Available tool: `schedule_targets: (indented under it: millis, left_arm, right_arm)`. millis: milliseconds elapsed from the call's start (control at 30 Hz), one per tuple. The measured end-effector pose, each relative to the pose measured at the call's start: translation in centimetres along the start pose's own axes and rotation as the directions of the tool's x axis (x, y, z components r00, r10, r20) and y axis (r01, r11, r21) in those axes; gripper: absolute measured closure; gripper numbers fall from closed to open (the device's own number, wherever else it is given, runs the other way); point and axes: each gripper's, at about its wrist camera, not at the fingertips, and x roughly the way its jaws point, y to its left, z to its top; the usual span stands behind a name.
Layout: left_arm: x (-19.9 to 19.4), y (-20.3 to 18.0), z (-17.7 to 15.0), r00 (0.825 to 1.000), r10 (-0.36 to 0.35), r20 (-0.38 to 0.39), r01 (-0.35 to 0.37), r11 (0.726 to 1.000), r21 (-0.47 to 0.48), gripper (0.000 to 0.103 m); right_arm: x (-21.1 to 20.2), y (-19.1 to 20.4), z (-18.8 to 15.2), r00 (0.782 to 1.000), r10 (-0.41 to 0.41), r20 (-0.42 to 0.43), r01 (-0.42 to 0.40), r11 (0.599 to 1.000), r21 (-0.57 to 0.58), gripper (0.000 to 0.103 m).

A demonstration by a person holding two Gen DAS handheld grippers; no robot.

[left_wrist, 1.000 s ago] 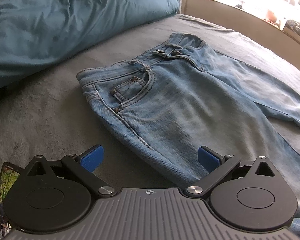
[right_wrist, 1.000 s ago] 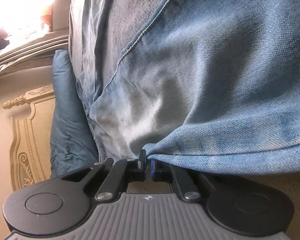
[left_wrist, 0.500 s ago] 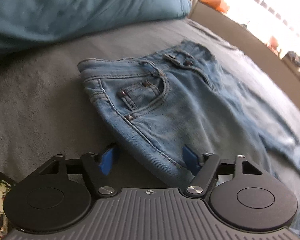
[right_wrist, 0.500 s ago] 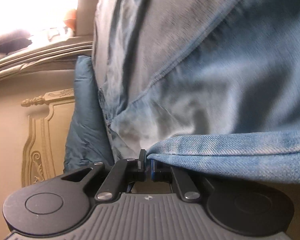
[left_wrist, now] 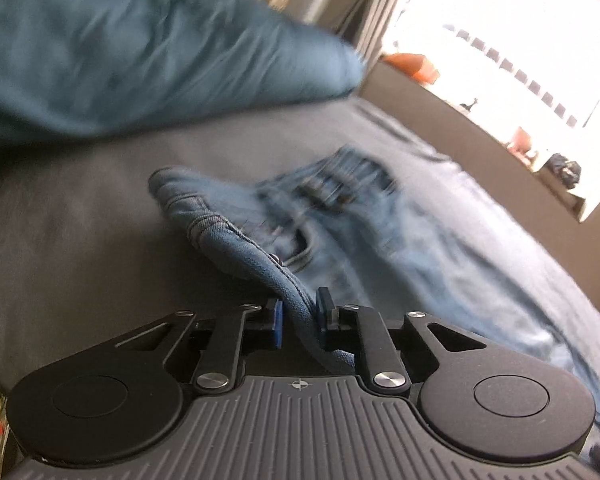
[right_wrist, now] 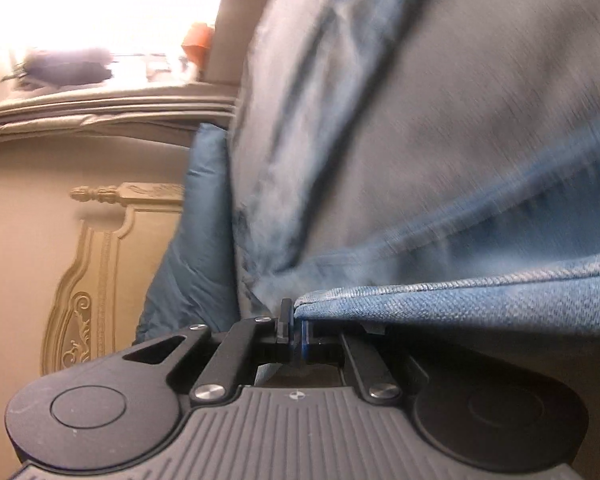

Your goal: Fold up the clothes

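A pair of light blue jeans (left_wrist: 380,236) lies on the grey bed, waistband toward the far side. My left gripper (left_wrist: 299,310) has its jaws closing on the outer side seam near the hip; the denim fold sits between the blue pads and is pinched up off the bed. In the right wrist view my right gripper (right_wrist: 297,330) is shut on the hem edge of a jeans leg (right_wrist: 460,300), which drapes away to the right. The rest of that leg is blurred.
A teal duvet (left_wrist: 120,40) is bunched at the far left of the grey bed (left_wrist: 80,216). A bright window and sill with small items run along the right. A carved cream headboard (right_wrist: 88,264) shows in the right wrist view.
The left jaws went from wide open to closed on the jeans' side seam, which now rises off the bed. The right gripper kept its grip and rose, rolling with the leg.
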Motion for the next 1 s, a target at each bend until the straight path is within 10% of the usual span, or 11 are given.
schedule_targets:
  millis: [400, 767, 933, 1000]
  left_arm:
    - [6.9, -9.8, 6.5, 0.985, -0.127, 0.116, 0.109, 0.984, 0.144, 0.091]
    - [19.3, -13.2, 7.4, 1.0, -0.005, -0.006, 0.006, 0.974, 0.225, 0.092]
    - [21.3, -11.8, 7.7, 0.996, -0.039, -0.075, 0.05, 0.987, 0.15, 0.063]
    - [20.2, -11.3, 8.4, 0.994, -0.084, -0.062, 0.091, 0.989, 0.113, 0.034]
  right_arm:
    - [0.4, 6.9, 10.8, 0.981, 0.1, 0.163, -0.067, 0.978, -0.198, 0.1]
    - [8.2, 3.8, 18.6, 0.981, -0.004, 0.192, 0.023, 0.995, -0.095, 0.1]
    - [11.3, -0.2, 20.7, 0.982, -0.125, 0.142, 0.119, 0.992, 0.045, 0.097]
    - [11.9, -1.7, 21.1, 0.985, -0.135, 0.107, 0.121, 0.984, 0.128, 0.097]
